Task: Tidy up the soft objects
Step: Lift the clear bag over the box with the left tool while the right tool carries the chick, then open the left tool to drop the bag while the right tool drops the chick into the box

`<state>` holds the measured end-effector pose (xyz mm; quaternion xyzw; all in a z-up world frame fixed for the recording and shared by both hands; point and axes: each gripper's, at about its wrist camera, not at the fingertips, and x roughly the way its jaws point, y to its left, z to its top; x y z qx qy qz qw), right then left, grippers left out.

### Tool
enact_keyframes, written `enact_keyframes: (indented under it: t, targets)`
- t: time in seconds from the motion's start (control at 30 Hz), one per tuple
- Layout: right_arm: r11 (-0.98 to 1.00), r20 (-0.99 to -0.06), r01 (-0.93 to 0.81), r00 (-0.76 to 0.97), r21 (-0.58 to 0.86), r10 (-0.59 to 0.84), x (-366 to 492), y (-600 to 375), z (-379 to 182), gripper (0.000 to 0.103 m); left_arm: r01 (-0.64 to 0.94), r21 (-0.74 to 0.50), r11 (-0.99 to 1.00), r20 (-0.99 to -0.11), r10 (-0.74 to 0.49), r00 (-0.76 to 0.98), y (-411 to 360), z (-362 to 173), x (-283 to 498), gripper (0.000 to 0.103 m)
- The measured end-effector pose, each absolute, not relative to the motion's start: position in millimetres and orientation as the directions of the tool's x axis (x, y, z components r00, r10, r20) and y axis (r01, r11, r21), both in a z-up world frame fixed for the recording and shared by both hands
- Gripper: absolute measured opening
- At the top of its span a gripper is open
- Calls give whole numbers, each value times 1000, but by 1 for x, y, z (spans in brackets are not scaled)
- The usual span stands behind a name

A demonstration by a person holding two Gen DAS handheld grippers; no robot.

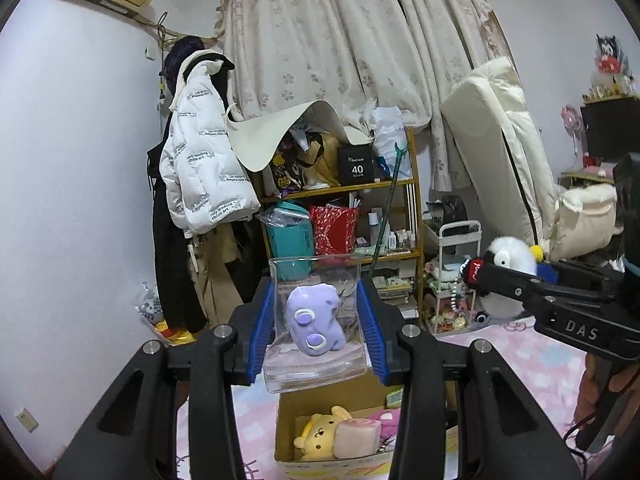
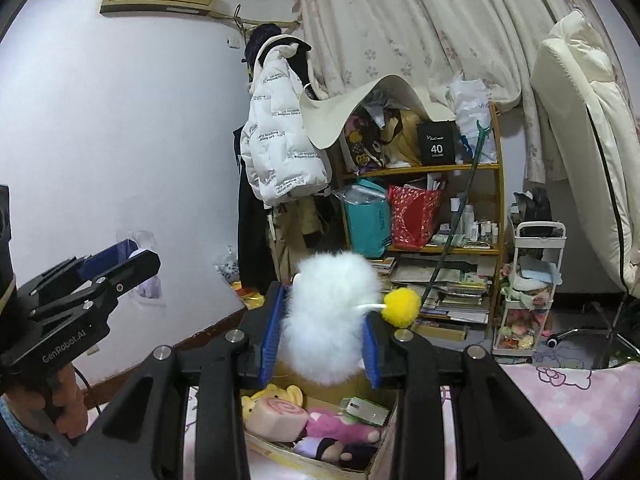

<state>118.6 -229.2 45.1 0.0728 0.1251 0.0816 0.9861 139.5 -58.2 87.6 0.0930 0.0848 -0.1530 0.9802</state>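
Above the open cardboard box (image 2: 384, 456), a bagged purple toy (image 1: 316, 326) is clamped by the left gripper (image 1: 318, 324) and a fluffy white plush (image 2: 330, 316) by the right gripper (image 2: 324, 328); lowering and release are judged next.

Wrist views side by side, facing the shelf (image 1: 340, 188) (both), cardboard box (image 2: 320, 460) close below.

A: What's in the clear pouch (image 1: 316, 320)?
B: A lilac plush (image 1: 316, 320), tilted, held up above the cardboard box (image 1: 288, 416).
A: And the fluffy white toy (image 2: 330, 320)?
B: Upright in the air, with a yellow pom-pom (image 2: 402, 306) at its side; a yellow bear (image 1: 316, 436), pink roll (image 1: 356, 436) and pink plush (image 2: 340, 426) lie in the box.
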Motion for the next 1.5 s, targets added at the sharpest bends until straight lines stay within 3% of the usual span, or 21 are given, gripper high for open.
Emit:
enact_keyframes:
  t: [0.17, 0.37, 0.83, 1.07, 1.23, 1.5]
  targets:
    - [984, -258, -140, 952, 109, 164, 123, -219, 31, 36, 317, 142, 938, -227, -281, 933, -57, 71, 150, 41]
    - [975, -309, -164, 929, 150, 203, 139, -218, 11, 37, 319, 134, 938, -271, -275, 923, -55, 46, 163, 41]
    - [979, -459, -137, 867, 151, 192, 166, -219, -42, 37, 354, 91, 931, -474, -272, 838, -54, -21, 202, 41]
    - [968, -517, -149, 823, 201, 234, 174, -221, -62, 37, 380, 116, 918, -489, -280, 826, -65, -29, 202, 44]
    - [966, -540, -141, 806, 218, 240, 177, -224, -68, 41, 317, 135, 939, -458, -224, 860, -61, -30, 197, 66]
    - [963, -523, -109, 822, 246, 226, 172, -234, -66, 67, 245, 119, 962, -420, -174, 890, -37, -17, 188, 88]
